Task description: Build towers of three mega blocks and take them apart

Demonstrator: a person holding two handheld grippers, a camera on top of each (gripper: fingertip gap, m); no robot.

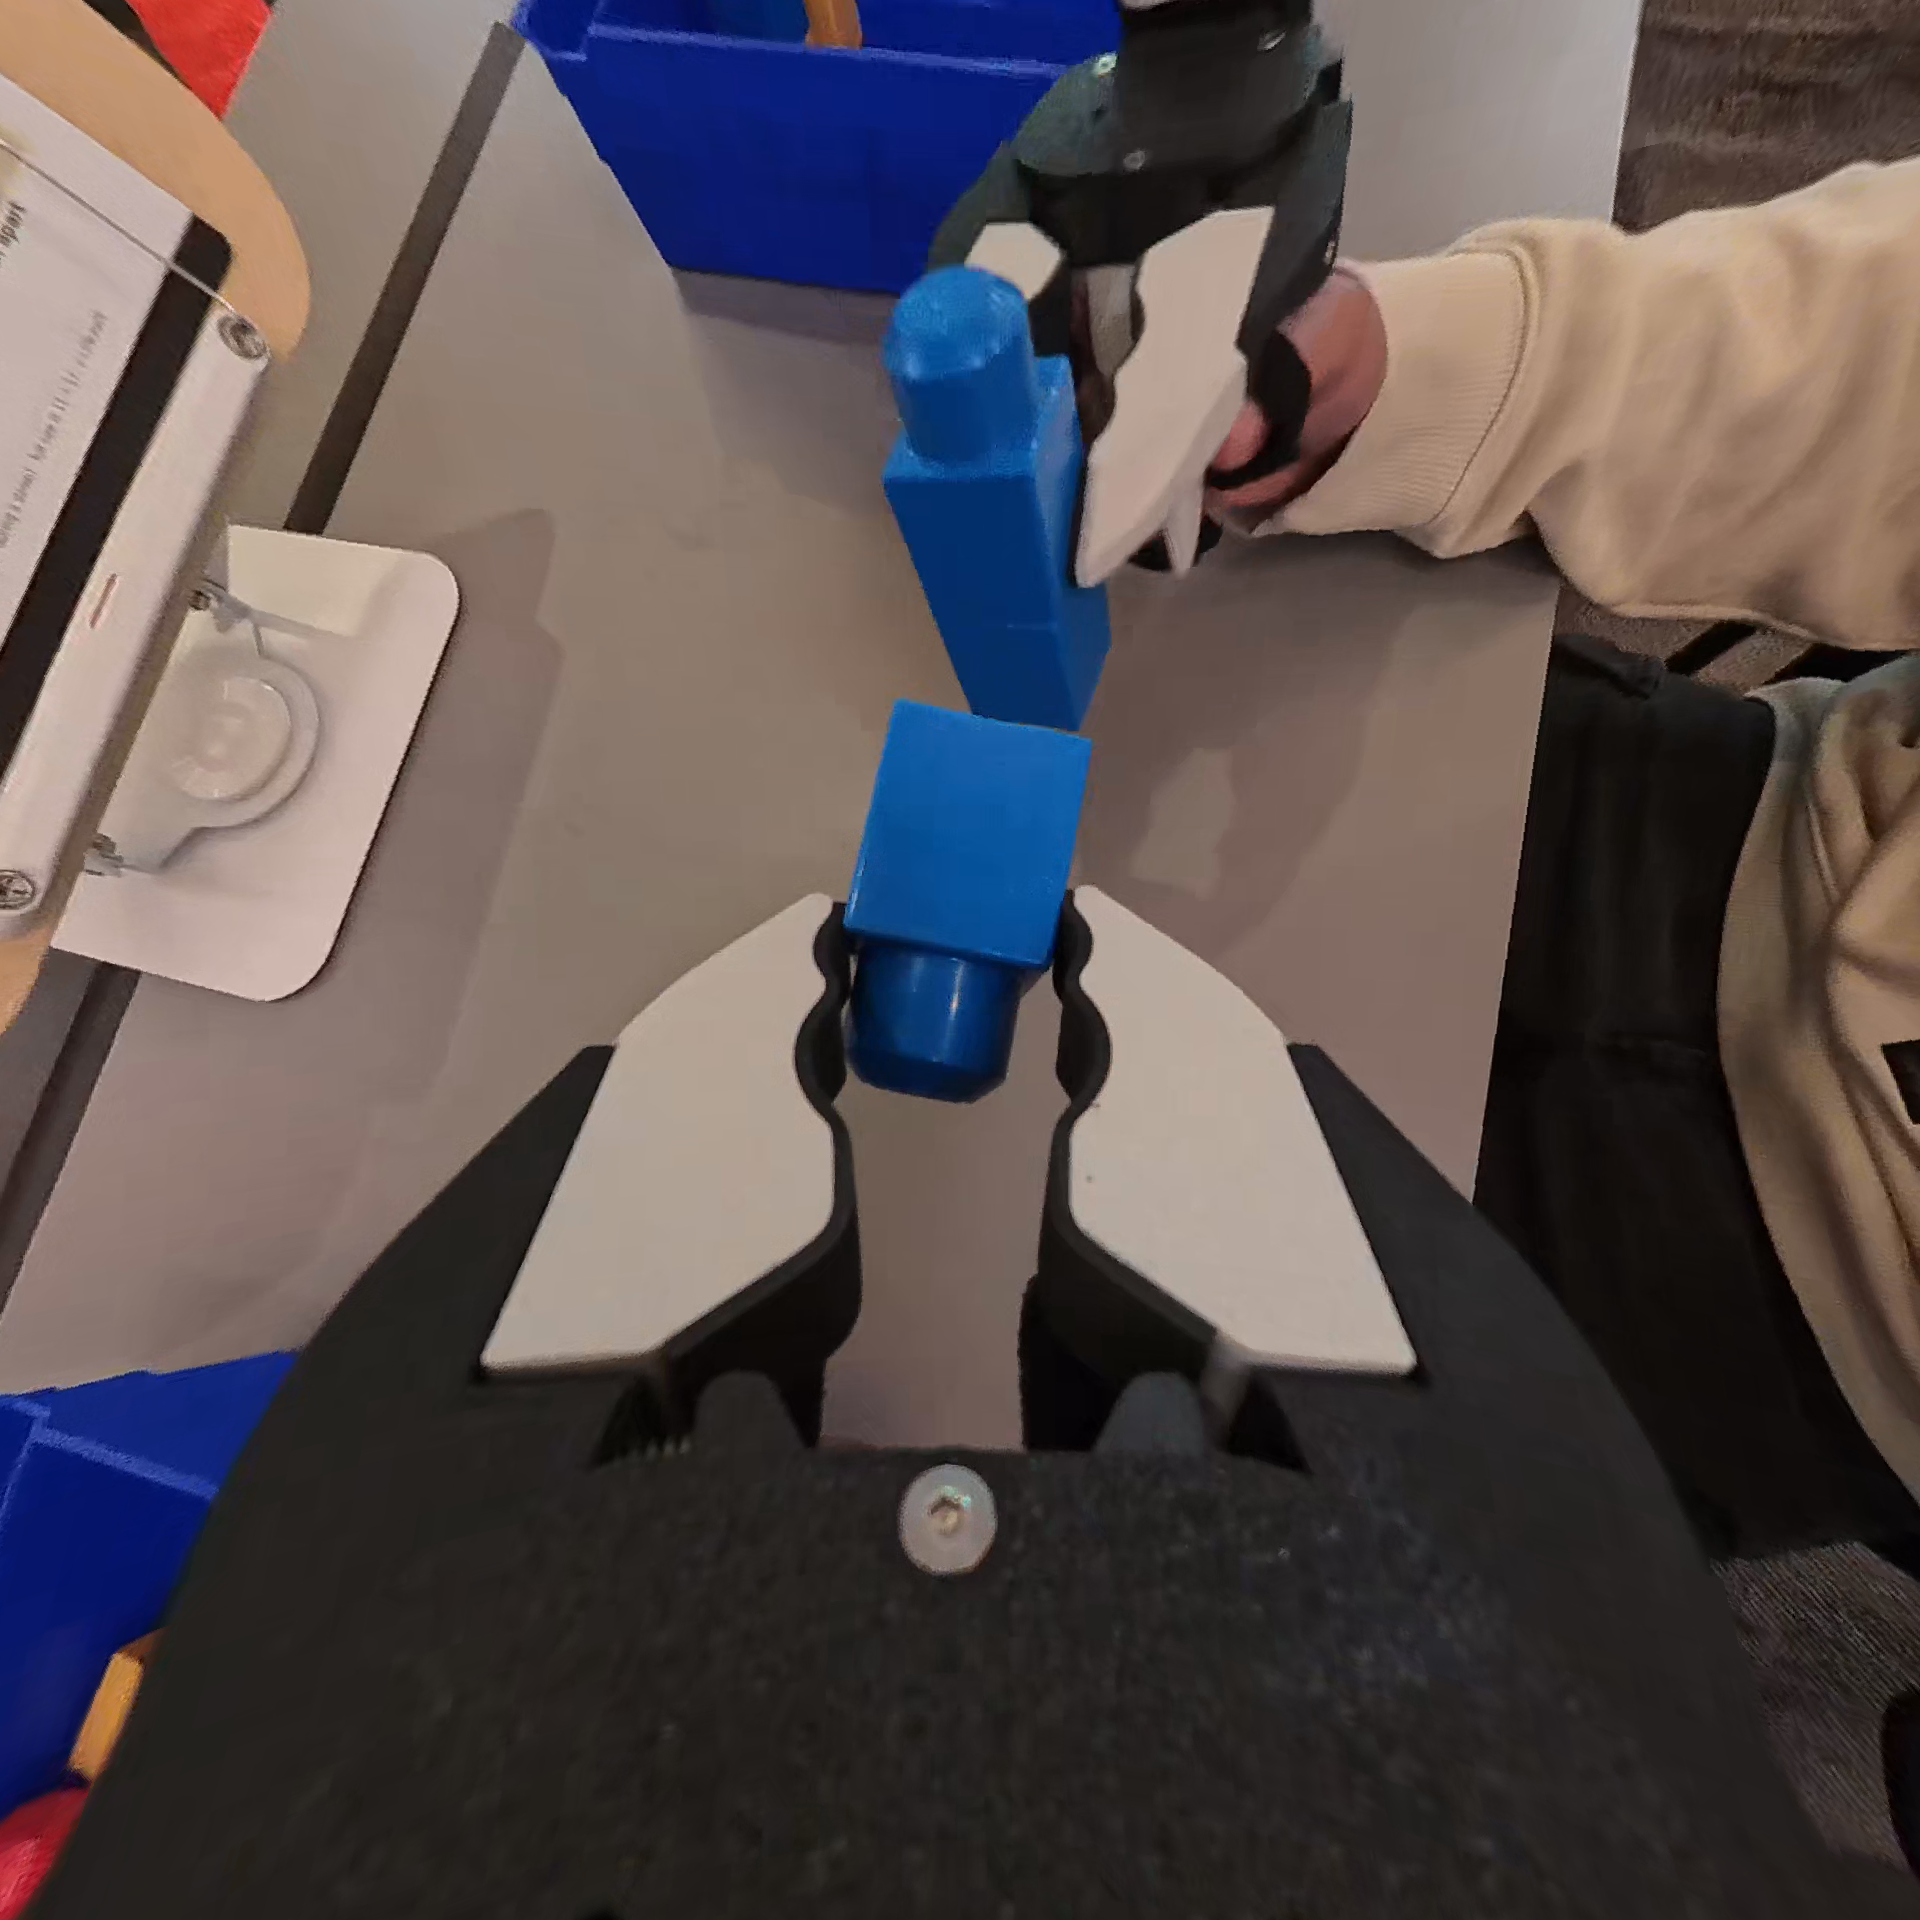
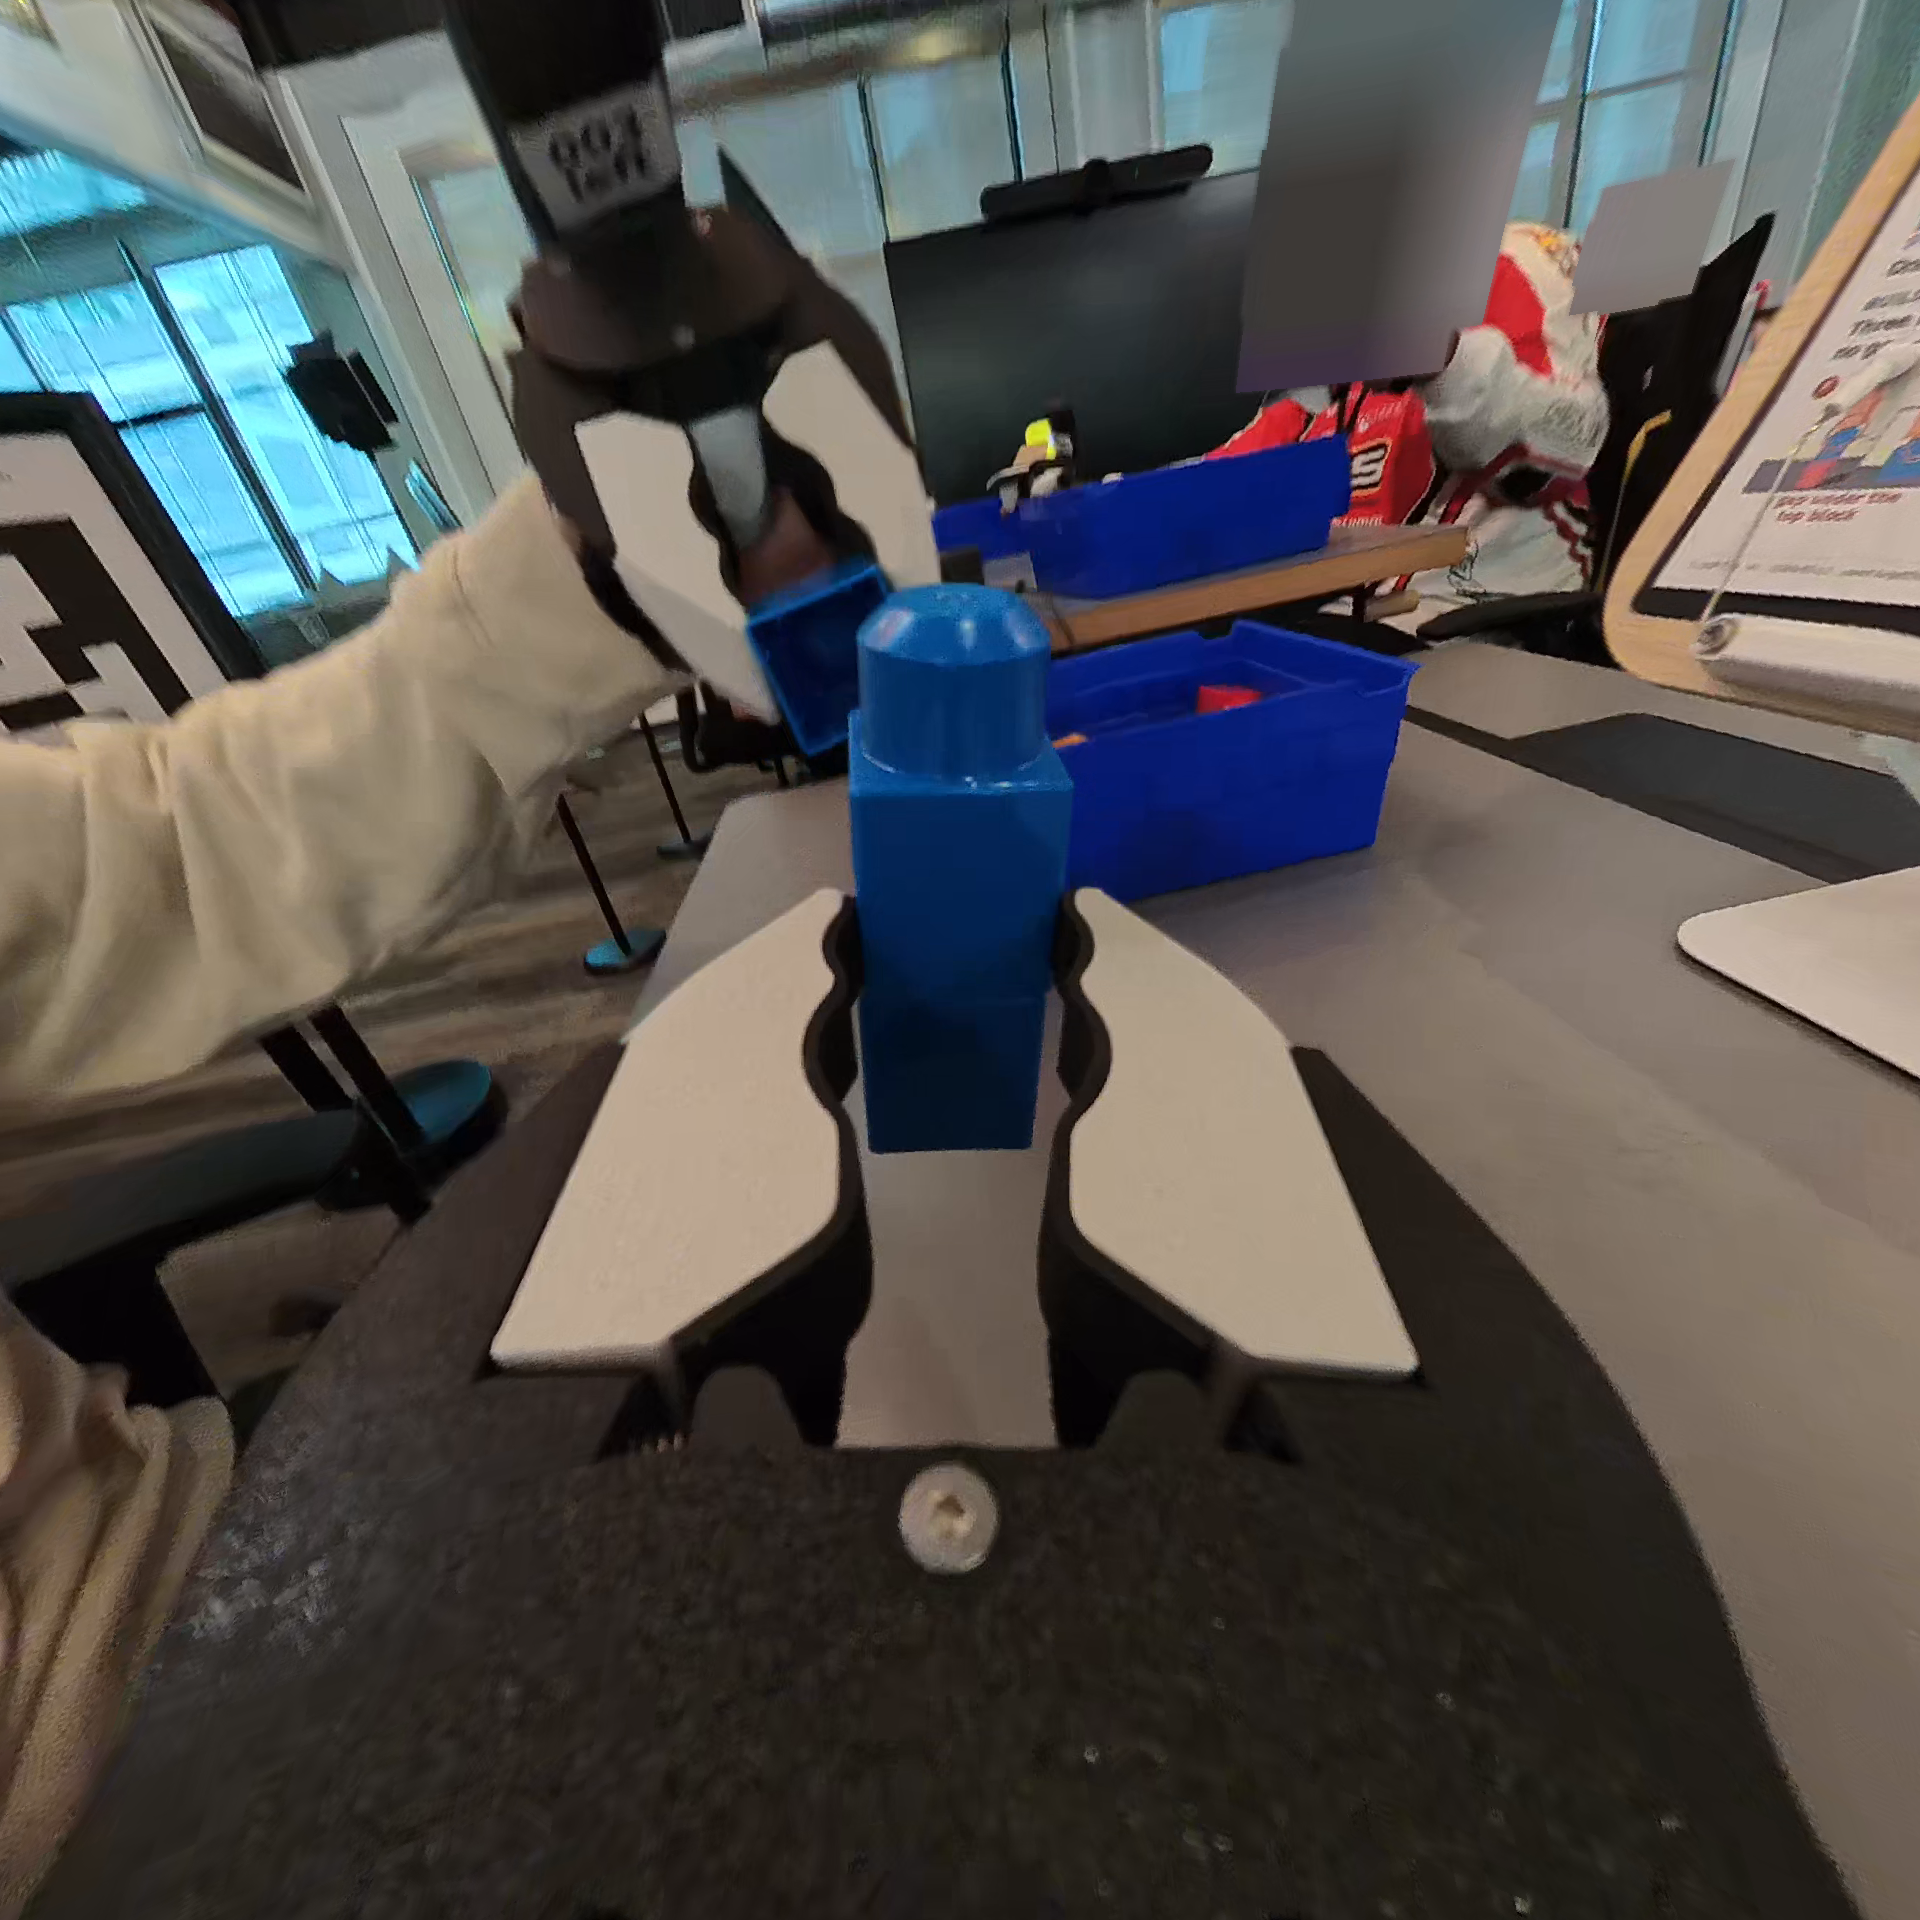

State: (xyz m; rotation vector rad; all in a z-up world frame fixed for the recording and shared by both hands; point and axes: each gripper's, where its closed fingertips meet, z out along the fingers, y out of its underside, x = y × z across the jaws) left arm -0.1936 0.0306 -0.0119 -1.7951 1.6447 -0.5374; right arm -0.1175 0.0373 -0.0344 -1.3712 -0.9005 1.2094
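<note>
My left gripper point(image 1: 956, 940) is shut on a single blue block point(image 1: 966, 842), held with its stud pointing back toward the camera. In the right wrist view this gripper point(image 2: 821, 644) and its blue block point(image 2: 816, 655) show at upper left, the block's hollow underside facing out. My right gripper point(image 2: 956, 935) is shut on a stack of two blue blocks point(image 2: 951, 904), stud on top. In the left wrist view that stack point(image 1: 997, 499) hangs tilted in the right gripper point(image 1: 1091, 488), its lower end just beyond my single block, over the grey table point(image 1: 623, 540).
A blue bin point(image 1: 831, 156) stands at the table's far side and also shows in the right wrist view point(image 2: 1226, 758), with red and orange pieces inside. Another blue bin point(image 1: 94, 1475) is at lower left. A white stand base point(image 1: 260, 758) with a sign sits left. A person's sleeve point(image 1: 1610, 416) reaches in from the right.
</note>
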